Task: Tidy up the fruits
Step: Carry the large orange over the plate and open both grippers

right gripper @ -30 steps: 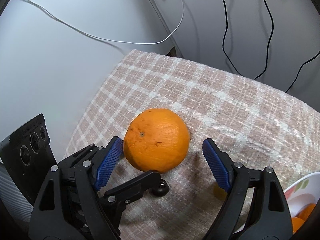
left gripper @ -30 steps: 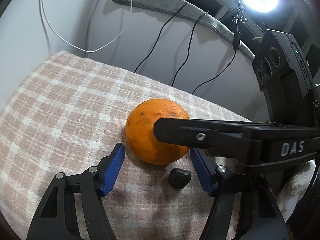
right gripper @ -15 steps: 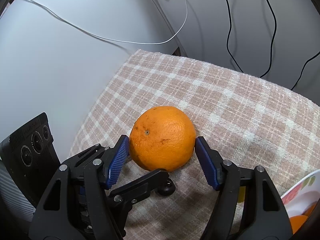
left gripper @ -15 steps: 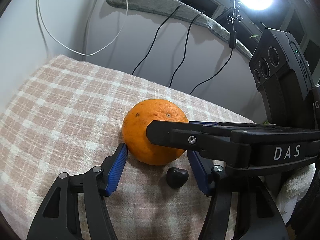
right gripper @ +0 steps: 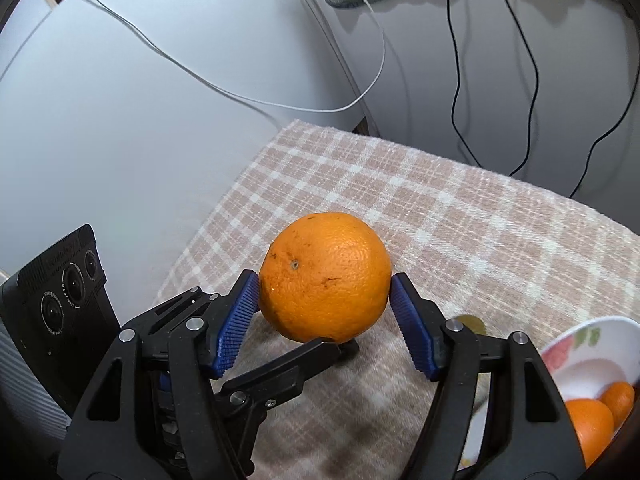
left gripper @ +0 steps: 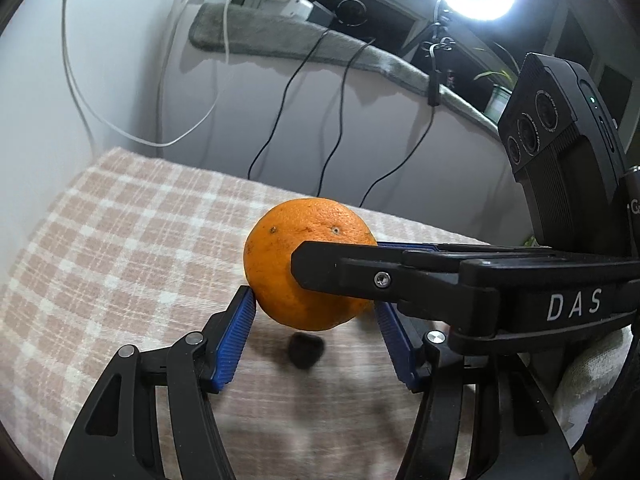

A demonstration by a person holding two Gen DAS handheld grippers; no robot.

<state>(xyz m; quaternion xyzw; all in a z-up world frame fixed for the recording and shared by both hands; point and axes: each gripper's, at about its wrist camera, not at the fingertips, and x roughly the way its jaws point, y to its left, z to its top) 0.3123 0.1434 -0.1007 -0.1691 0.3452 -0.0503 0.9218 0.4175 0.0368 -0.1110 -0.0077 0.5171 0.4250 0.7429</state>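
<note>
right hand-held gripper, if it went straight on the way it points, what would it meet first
The orange goes with it, clamped between its pads. Beyond that, the right hand-held gripper would probably meet the checked cloth; depth is unclear.

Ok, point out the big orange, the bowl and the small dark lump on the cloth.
orange (right gripper: 326, 276), right wrist view, middle of its peel.
bowl (right gripper: 576, 334), right wrist view, its flowered rim.
dark lump (left gripper: 306, 350), left wrist view, its middle.

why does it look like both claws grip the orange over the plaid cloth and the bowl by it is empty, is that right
Not quite: the bowl is not empty. The right wrist view shows orange fruits inside it. The rest holds: the left claw and the right claw both grip the orange over the plaid cloth.
</note>
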